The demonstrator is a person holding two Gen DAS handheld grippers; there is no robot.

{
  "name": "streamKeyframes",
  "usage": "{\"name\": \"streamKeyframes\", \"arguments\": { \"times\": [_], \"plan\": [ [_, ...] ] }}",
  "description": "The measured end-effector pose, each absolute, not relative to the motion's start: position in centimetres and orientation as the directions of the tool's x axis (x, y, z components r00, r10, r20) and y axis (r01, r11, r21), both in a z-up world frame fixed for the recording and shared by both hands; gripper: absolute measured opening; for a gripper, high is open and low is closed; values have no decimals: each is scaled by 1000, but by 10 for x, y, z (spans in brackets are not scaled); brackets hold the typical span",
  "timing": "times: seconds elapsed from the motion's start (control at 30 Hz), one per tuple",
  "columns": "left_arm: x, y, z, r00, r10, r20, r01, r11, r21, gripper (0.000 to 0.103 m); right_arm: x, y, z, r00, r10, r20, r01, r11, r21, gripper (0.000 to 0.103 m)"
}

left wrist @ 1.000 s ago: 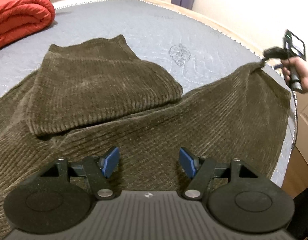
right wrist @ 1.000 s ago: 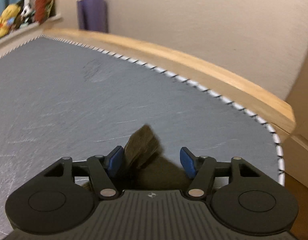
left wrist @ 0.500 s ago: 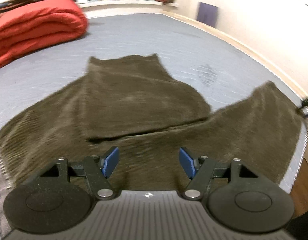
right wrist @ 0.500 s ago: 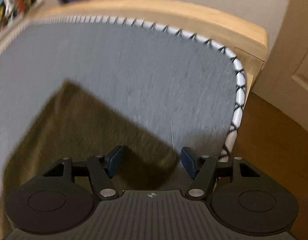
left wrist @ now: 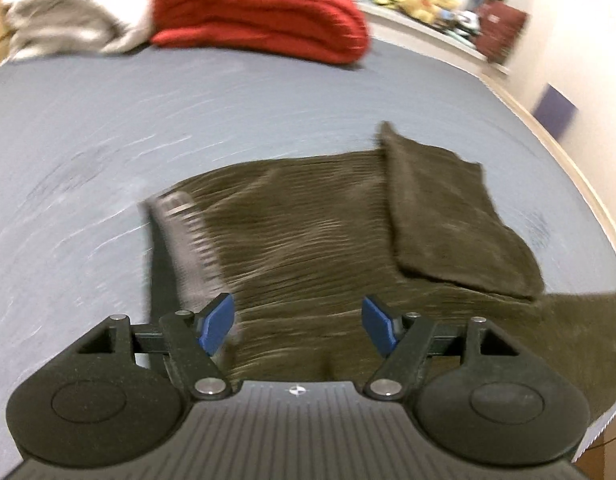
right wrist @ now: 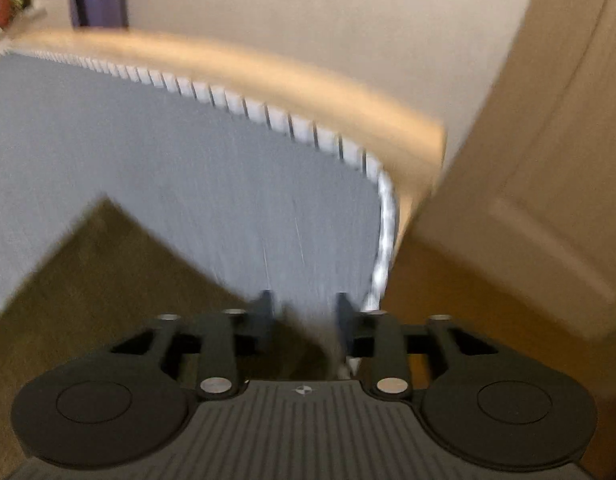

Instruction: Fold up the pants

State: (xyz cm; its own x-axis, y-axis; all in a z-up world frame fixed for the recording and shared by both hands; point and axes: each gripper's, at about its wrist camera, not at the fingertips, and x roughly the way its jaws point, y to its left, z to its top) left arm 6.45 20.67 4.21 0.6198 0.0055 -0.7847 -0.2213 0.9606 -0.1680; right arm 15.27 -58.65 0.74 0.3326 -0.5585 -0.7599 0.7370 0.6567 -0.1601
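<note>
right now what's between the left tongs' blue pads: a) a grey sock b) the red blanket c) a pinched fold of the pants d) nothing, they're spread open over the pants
d: the left tongs stand wide open, with the brown corduroy pants lying flat on the bed in the gap between the pads, nothing pinched.

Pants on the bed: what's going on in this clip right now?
A person with a gripper in each hand is folding brown pants on a grey mattress. One leg end is already folded over. The left gripper hovers open above the waistband area, holding nothing. The right gripper, jaws apart, is at the mattress corner, over the pants' edge.
</note>
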Motion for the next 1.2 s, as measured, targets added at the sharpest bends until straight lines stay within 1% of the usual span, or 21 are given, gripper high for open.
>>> {"name": "streamKeyframes", "arguments": {
  "times": [0.03,0.1,0.2,0.3,0.37,0.4,0.43,0.47,0.5,0.57,0.67,0.73,0.83,0.87,0.9,0.97,1.03,1.07,1.1,1.13,1.2],
  "plan": [
    [60,216,39,607,15,-795,-248,954,-171,77,154,-577,18,373,-584,-721,728,666,-162,61],
    [51,237,29,568,29,-822,-291,942,-168,79,158,-560,29,431,-588,-685,703,694,-154,62],
    [39,260,5,491,28,-871,-339,927,-161,81,164,-534,39,507,-548,-665,654,747,-117,62],
    [25,277,-17,435,-16,-900,-383,902,-201,81,171,-506,47,562,-513,-649,602,791,-105,62],
    [19,274,-28,417,-67,-906,-352,907,-230,81,177,-487,51,590,-491,-641,569,816,-102,64],
    [15,268,-27,428,-51,-902,-314,928,-201,81,180,-479,53,601,-480,-639,557,825,-96,65],
    [12,262,-25,432,-44,-901,-272,946,-176,63,181,-472,55,613,-467,-637,545,834,-88,65],
    [6,259,-22,441,-74,-894,-238,951,-196,43,181,-464,57,624,-455,-635,535,841,-78,65],
    [-1,258,-18,448,-66,-892,-239,952,-190,33,182,-456,60,633,-445,-633,527,847,-68,65],
    [-13,260,-4,464,-74,-883,-244,947,-207,29,183,-441,63,656,-418,-629,510,859,-38,65],
    [-32,269,13,488,-84,-869,-282,927,-248,29,181,-423,69,684,-365,-632,482,876,15,65],
    [-40,267,17,484,-63,-873,-276,936,-220,29,179,-412,74,700,-332,-633,465,884,51,65],
    [-36,252,5,411,0,-912,-279,952,-126,30,179,-398,76,715,-292,-635,440,894,85,65],
    [-33,246,5,397,29,-917,-285,954,-93,32,180,-394,77,716,-282,-638,431,898,87,65],
    [-31,242,8,391,52,-919,-301,951,-74,38,180,-390,78,719,-278,-637,425,901,87,65],
    [-25,231,17,376,143,-916,-344,939,5,39,178,-382,78,725,-266,-635,413,906,91,66],
    [-27,213,41,430,278,-859,-346,930,127,39,179,-375,76,728,-232,-645,386,917,106,66],
    [-28,205,54,480,302,-824,-333,931,147,39,180,-371,75,730,-220,-647,373,921,108,66],
    [-28,200,62,528,273,-804,-308,944,119,41,180,-368,75,735,-211,-644,359,927,107,66],
    [-28,194,65,559,213,-801,-267,961,70,41,181,-365,74,740,-204,-641,345,933,101,66],
    [-25,178,56,556,114,-823,-174,985,18,41,183,-357,73,745,-189,-639,317,944,91,66]
  ]
}}
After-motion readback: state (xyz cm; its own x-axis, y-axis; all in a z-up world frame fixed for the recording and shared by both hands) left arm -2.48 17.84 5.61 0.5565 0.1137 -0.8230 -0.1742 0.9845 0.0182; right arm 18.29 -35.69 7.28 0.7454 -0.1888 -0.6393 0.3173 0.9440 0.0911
